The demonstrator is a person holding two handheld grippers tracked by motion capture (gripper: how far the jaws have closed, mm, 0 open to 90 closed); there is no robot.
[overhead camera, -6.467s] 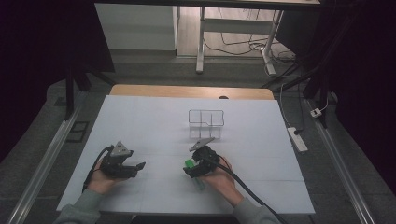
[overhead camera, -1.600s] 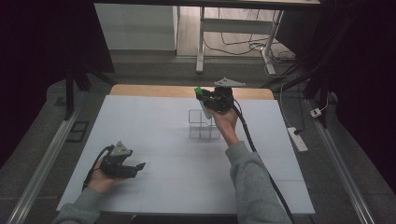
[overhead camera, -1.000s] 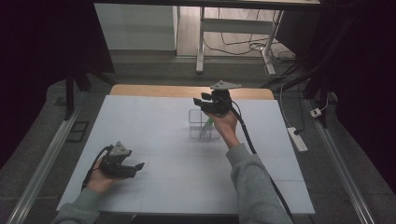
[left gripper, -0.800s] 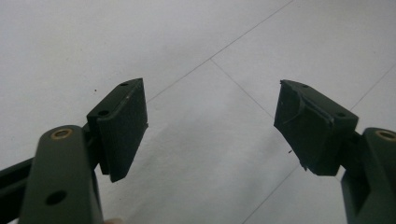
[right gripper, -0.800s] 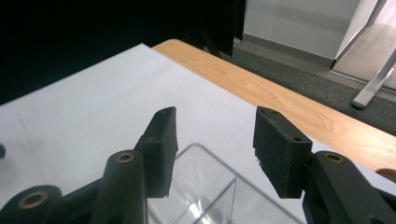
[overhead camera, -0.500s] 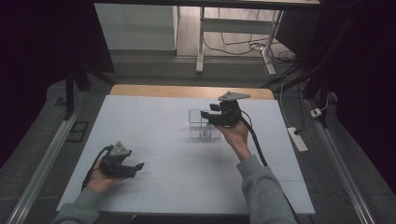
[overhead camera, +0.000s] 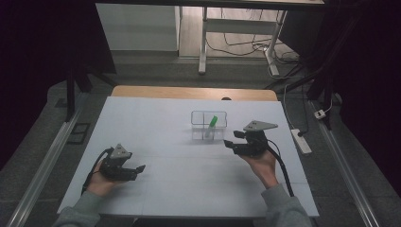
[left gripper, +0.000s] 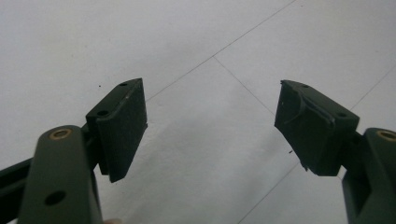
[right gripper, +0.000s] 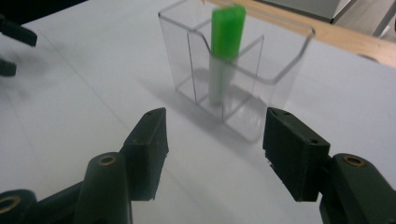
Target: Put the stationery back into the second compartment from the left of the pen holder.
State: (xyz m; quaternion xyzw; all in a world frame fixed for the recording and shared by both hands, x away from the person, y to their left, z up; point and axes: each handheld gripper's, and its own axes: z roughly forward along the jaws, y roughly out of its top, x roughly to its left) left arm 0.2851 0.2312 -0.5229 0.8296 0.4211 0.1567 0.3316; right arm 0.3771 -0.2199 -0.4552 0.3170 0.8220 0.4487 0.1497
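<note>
No readable writing anywhere. Green-capped marker (right gripper: 227, 32) leaning in clear box (right gripper: 275, 70); right gripper (right gripper: 215, 140) jaws just widening, empty; left gripper (left gripper: 210, 126) released.

Green marker (right gripper: 227, 32) top blurred; clear holder (right gripper: 289, 70) rim smeared.

White table (overhead camera: 156, 127), dark room (grey floor (overhead camera: 156, 71)), power strip (overhead camera: 301, 140)

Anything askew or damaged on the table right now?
Nothing damaged or spilled. The green-capped marker leans at a tilt inside the clear divided holder rather than upright. The right gripper is open, clear of it.
</note>
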